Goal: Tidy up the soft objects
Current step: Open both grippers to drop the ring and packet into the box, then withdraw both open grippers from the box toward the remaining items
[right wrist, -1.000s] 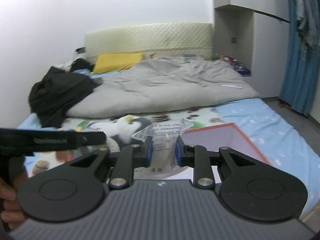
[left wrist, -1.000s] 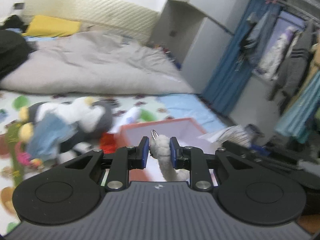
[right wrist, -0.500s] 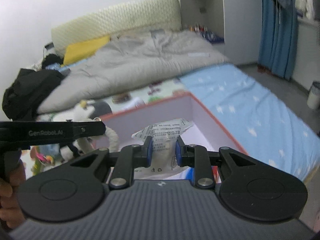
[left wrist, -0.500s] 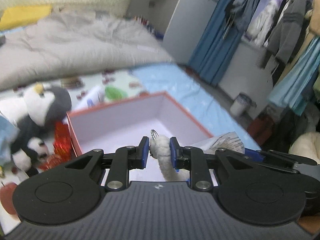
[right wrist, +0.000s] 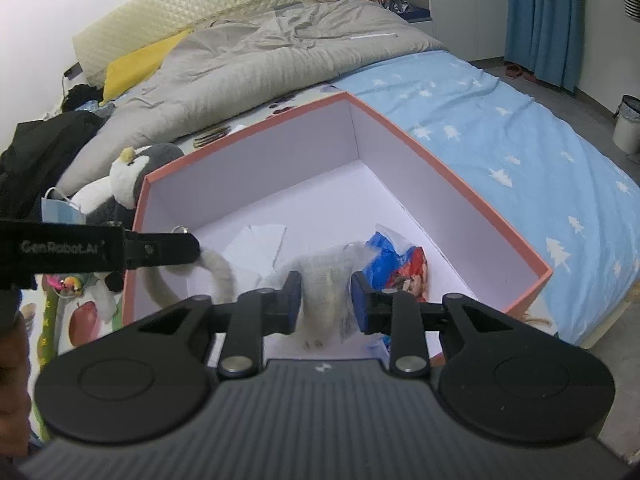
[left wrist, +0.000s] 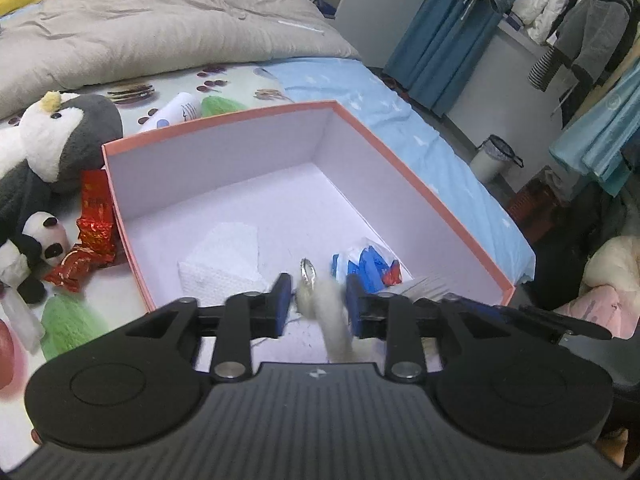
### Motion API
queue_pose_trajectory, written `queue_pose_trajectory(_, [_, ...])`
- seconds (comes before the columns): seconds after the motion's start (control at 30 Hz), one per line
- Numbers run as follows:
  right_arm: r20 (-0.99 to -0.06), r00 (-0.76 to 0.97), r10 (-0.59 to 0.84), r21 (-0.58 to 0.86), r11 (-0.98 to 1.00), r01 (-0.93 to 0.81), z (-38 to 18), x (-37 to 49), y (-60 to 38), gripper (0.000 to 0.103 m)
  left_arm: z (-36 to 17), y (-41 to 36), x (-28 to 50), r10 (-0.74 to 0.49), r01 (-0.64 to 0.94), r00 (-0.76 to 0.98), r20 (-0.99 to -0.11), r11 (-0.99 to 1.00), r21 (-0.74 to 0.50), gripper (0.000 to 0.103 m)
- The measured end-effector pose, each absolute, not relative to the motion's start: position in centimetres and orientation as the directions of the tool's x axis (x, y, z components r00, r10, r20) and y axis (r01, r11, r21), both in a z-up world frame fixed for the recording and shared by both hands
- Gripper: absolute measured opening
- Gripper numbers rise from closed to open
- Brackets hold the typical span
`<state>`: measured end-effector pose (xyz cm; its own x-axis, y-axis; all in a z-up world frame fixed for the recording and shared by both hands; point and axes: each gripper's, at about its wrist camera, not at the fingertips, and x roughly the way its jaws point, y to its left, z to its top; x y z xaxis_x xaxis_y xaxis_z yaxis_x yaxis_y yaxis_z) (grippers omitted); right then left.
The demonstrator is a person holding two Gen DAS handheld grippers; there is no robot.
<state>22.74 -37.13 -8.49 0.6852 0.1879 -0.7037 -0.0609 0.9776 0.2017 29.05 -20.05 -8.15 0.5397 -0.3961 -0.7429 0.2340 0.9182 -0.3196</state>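
A: Left claw (left wrist: 316,302) opening over the box (left wrist: 420,184), furry tail (left wrist: 332,320) loose between its pads.
B: Right claw (right wrist: 326,298) opening too, clear packet (right wrist: 324,300) slipping free. Only this view shows the tail curling down.

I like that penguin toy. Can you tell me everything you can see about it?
The penguin is a plush toy with a grey back, a fuzzy white face and belly, and a small yellow tuft on its head. It lies slumped on the patterned sheet, just left of the box, with the grey duvet behind it. A little panda toy sits against it below. Neither gripper touches it.
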Motion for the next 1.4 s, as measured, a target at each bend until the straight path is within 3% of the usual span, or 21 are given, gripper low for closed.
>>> queue_pose_trajectory(0.1, [-0.685, 0.706, 0.180, 0.195, 0.979, -0.060, -7.8, 22.5, -37.4, 0.045, -7.5, -20.0, 28.8, -0.371, 0.234, 0.563, -0.739, 0.928, -0.288, 0.039])
queue_pose_trajectory(0.73, [-0.481, 0.837, 0.262, 0.218, 0.960, -0.175, -0.2, 15.0, -33.8, 0.045, -0.1, -15.8, 19.4, -0.355, 0.254, 0.728, -0.587, 0.934, -0.250, 0.039])
queue_pose_trajectory(1.07, [-0.459, 0.830, 0.317, 0.211, 0.946, -0.245, 0.1, 10.9, -30.3, 0.045, -0.1, -10.8, 13.6, -0.295, 0.194, 0.756, -0.585, 0.954, -0.230, 0.039])
queue_pose_trajectory(1.4, [-0.500, 0.779, 0.378, 0.224, 0.926, -0.305, -1.3, 7.8, -26.8, 0.045, -2.7, -6.0, 8.7, -0.212, 0.083, 0.771, -0.600, 0.969, -0.235, 0.039])
